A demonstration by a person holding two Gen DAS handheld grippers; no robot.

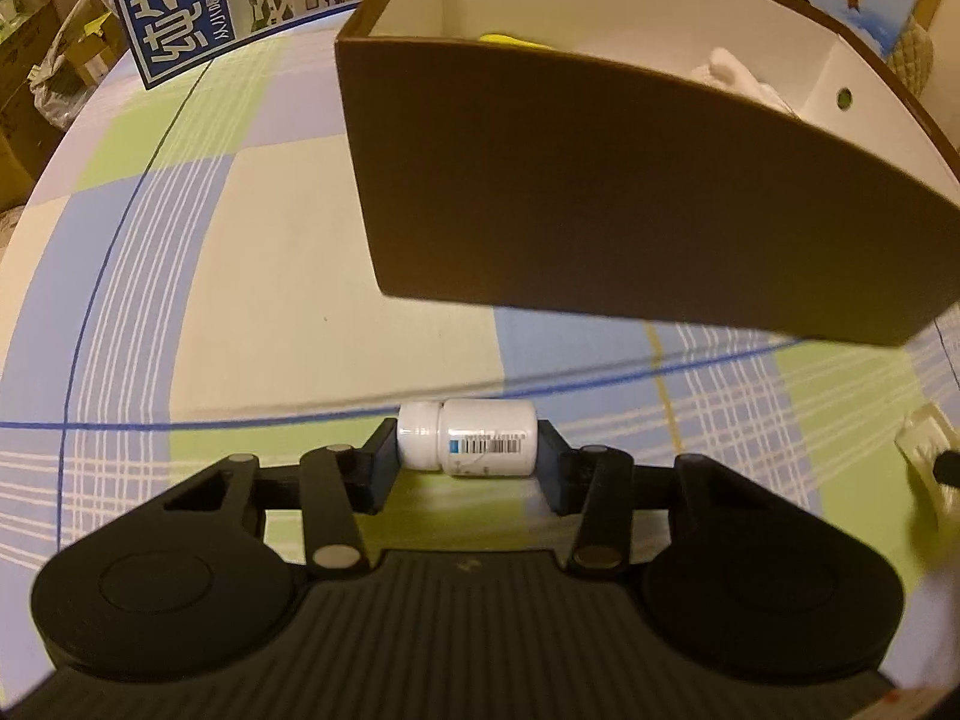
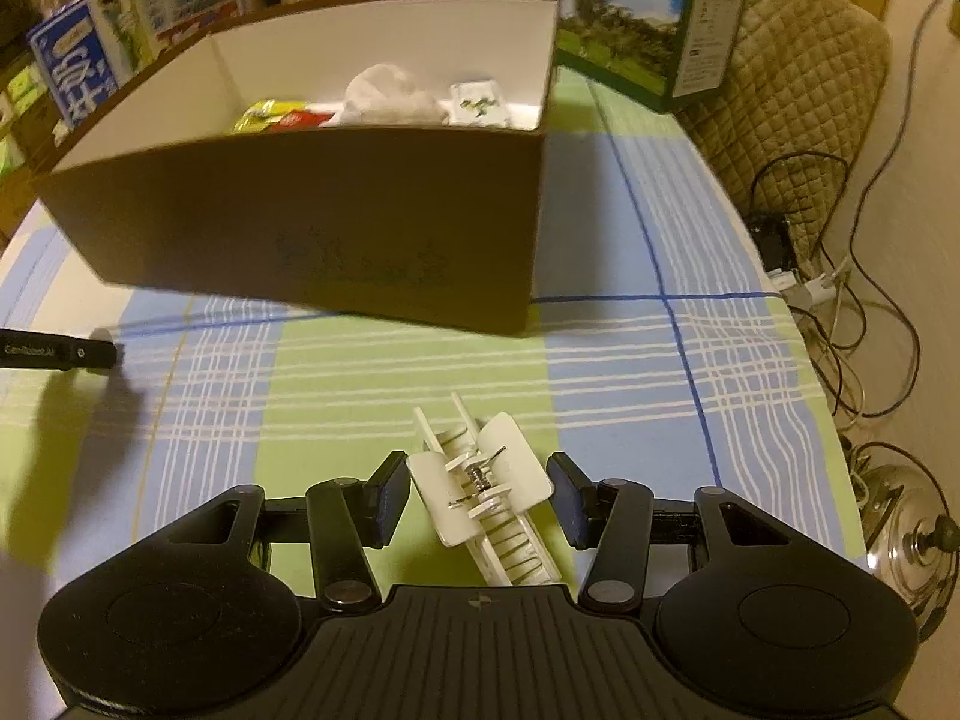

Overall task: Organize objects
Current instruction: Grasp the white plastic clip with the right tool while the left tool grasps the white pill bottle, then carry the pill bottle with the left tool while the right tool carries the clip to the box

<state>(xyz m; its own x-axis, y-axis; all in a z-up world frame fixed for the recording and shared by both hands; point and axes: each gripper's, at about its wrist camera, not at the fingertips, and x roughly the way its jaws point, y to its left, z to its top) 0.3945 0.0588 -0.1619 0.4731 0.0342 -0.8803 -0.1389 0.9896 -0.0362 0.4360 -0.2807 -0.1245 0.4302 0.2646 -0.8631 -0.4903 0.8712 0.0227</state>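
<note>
My left gripper (image 1: 467,450) is shut on a small white pill bottle (image 1: 467,443), held sideways between the pads just above the checked tablecloth. A brown cardboard box (image 1: 600,192) with a white inside stands right ahead. My right gripper (image 2: 477,495) is open around a white hair claw clip (image 2: 483,495) lying on the cloth; the pads sit close on both sides, with small gaps. The same box (image 2: 312,228) stands ahead of it and holds a crumpled white cloth (image 2: 390,96), yellow-green packets (image 2: 264,114) and a white packet (image 2: 480,102).
Blue milk cartons (image 1: 180,6) stand behind the box on the left, and a green carton (image 2: 636,18) at the back right. The other gripper's tip (image 2: 60,351) shows at the left. Past the table's right edge are a padded chair (image 2: 798,60), cables (image 2: 840,300) and a metal lid (image 2: 906,540).
</note>
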